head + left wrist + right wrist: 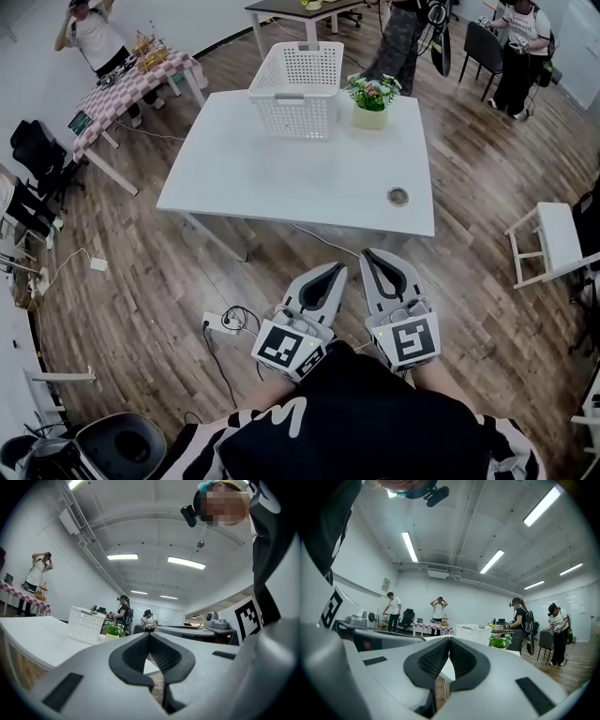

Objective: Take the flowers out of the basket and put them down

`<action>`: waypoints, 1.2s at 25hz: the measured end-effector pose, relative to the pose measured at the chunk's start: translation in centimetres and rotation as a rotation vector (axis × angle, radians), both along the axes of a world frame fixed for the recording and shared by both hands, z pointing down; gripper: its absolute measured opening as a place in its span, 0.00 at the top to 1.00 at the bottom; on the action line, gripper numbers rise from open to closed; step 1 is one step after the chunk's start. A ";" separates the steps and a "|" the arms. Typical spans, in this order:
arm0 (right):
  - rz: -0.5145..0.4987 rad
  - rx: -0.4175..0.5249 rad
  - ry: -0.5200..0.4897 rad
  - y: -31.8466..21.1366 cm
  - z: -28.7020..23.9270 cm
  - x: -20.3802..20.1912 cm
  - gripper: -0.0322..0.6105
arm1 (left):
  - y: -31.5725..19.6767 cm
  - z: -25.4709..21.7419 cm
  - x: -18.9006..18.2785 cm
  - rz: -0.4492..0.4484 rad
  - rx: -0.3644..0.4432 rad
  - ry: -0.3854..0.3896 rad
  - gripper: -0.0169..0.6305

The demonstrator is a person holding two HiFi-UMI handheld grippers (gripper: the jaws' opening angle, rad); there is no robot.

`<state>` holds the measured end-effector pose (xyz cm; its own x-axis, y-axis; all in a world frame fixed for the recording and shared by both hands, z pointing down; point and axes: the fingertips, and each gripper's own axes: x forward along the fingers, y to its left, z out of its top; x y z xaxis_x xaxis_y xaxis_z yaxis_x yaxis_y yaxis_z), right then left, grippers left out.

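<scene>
Wood-plank floor [141, 272] runs through an open room with strip lights on a white ceiling. Nearest, above the person's black top [356, 422], the left gripper [335, 268] and the right gripper [367, 253] are held side by side over the floor, short of the near edge of the table and pointing toward it. Each gripper's own view shows its jaws closed tip to tip, the ribbed black pads meeting at the front, with nothing between them. A white power strip [220, 323] with a black cable lies on the floor to the left of the grippers. Beyond them stands the white rectangular table [281, 178], bare over its near half apart from a round metal cable grommet [397, 196] near its right edge. At the far edge of the table sits the white perforated plastic basket [298, 89], upright; no contents can be made out in it. The small bunch of flowers with green leaves in a cream pot [372, 101] stands upright on the table top, outside the basket and just beside its right wall. A white chair [553, 239] stands on the floor to the right of the table. At far left is a second table with a checked cloth [131, 84], with a person in a white shirt [94, 33] behind it. More people stand and sit at far right.
</scene>
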<state>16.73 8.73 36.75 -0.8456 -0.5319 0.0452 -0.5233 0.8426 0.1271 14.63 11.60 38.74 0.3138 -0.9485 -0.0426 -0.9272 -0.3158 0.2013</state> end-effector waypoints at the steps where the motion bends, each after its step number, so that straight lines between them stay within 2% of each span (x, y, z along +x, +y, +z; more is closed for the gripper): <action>1: -0.004 -0.002 -0.001 0.2 0.1 0.0 0.92 | 0.2 0.0 0.1 0.000 -0.001 -0.001 0.97; 12: -0.056 -0.007 -0.008 3.0 0.3 -1.6 0.92 | 2.7 0.3 -0.9 -0.019 -0.005 0.002 0.97; 21: -0.023 -0.012 -0.020 5.7 -0.1 -1.9 0.92 | 5.9 -0.3 -1.5 0.002 0.005 -0.008 0.97; 30: 0.003 -0.027 -0.036 10.9 -0.5 -3.1 0.92 | 11.2 -0.7 -3.0 0.007 0.004 -0.009 0.97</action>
